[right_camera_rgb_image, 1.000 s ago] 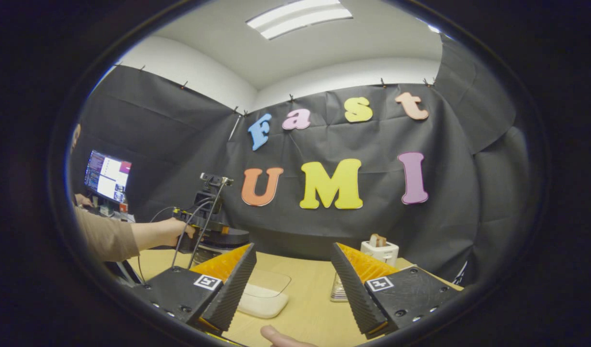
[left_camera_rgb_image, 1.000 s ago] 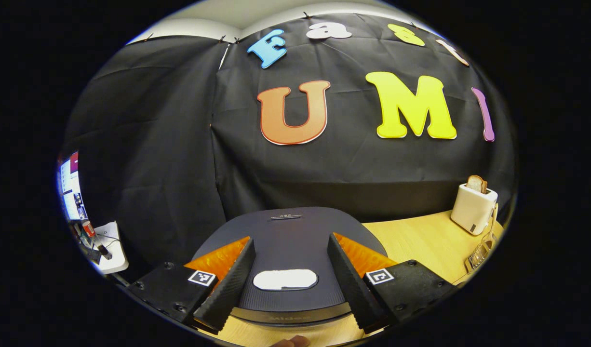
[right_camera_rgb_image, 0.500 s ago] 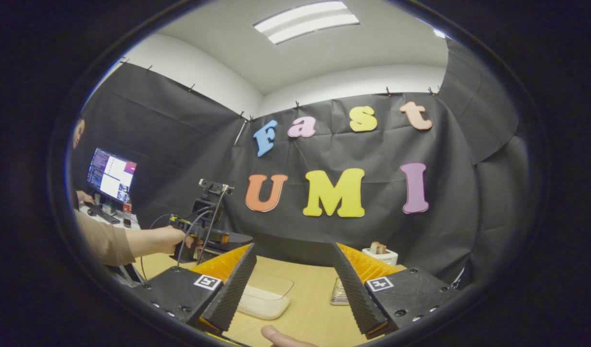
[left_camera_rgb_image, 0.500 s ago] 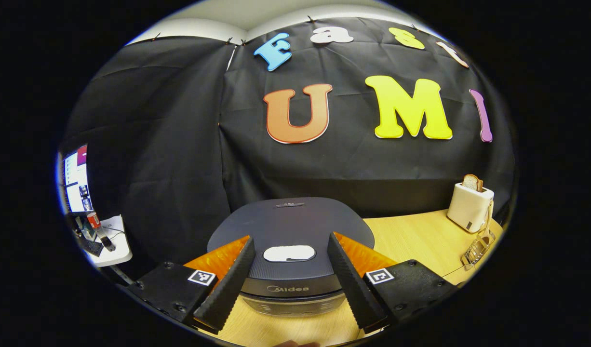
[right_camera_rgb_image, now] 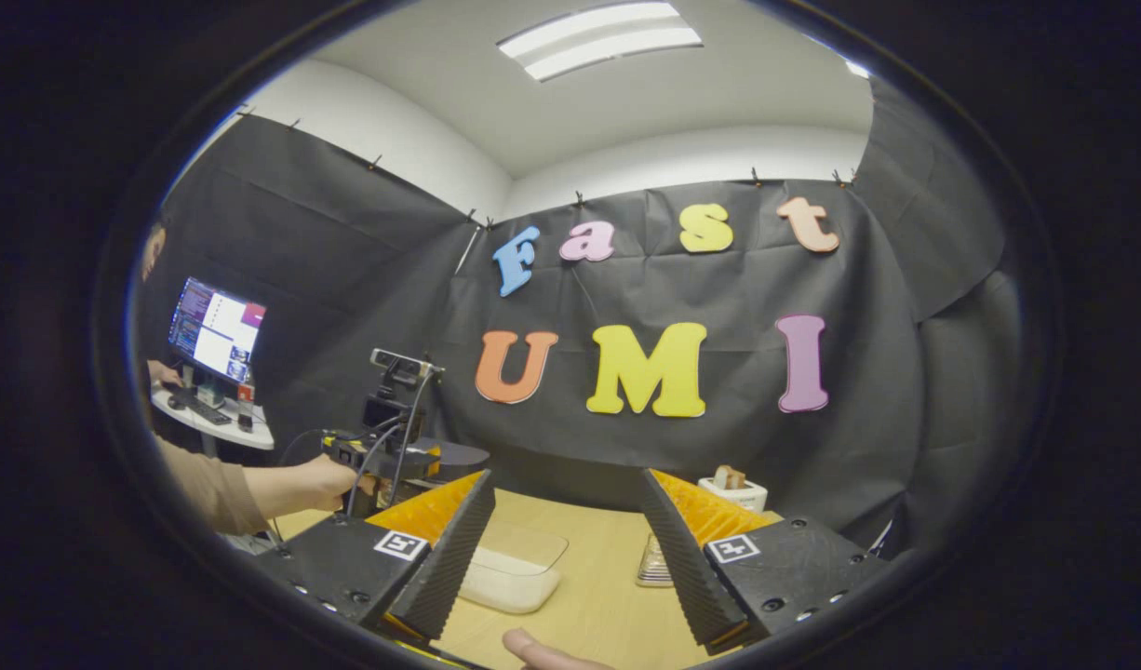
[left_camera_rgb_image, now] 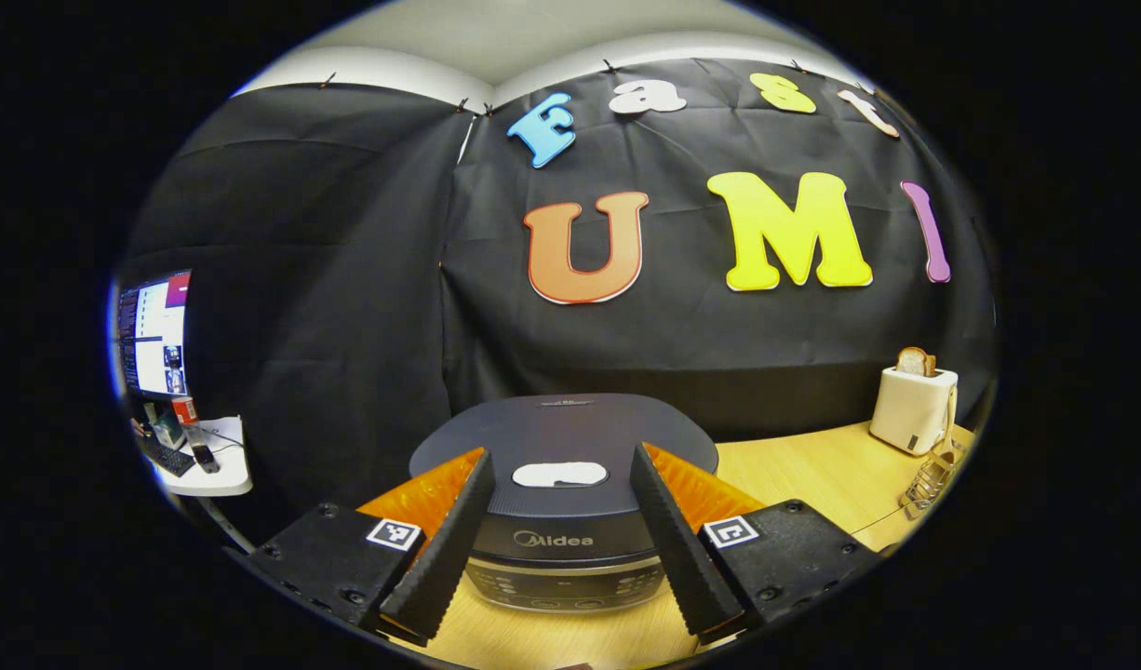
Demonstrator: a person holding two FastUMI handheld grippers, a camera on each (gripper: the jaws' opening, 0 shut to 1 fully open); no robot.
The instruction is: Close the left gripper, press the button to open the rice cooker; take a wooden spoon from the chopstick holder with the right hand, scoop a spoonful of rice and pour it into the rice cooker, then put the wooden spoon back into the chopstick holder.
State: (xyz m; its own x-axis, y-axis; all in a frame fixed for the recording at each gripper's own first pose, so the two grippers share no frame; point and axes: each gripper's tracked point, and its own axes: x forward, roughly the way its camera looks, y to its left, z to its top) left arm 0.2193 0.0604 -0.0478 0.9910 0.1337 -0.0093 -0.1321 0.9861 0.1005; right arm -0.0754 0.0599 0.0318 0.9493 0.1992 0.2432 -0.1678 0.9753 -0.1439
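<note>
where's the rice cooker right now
In the left gripper view, the rice cooker sits on the table, lid closed, straight ahead between the open left gripper fingers.

White two-slot toaster holding a bread slice, at three o'clock on the light wooden table; lit computer monitor at nine o'clock.

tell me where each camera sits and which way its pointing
Left gripper view: rides on the left gripper, facing the closed rice cooker and the booth wall; its own two open fingers show.
Right gripper view: rides on the right gripper, facing the table, the rice container and the wall; its open fingers and a thumb tip show.
Shared: the toaster, the wall, the monitor.
</note>
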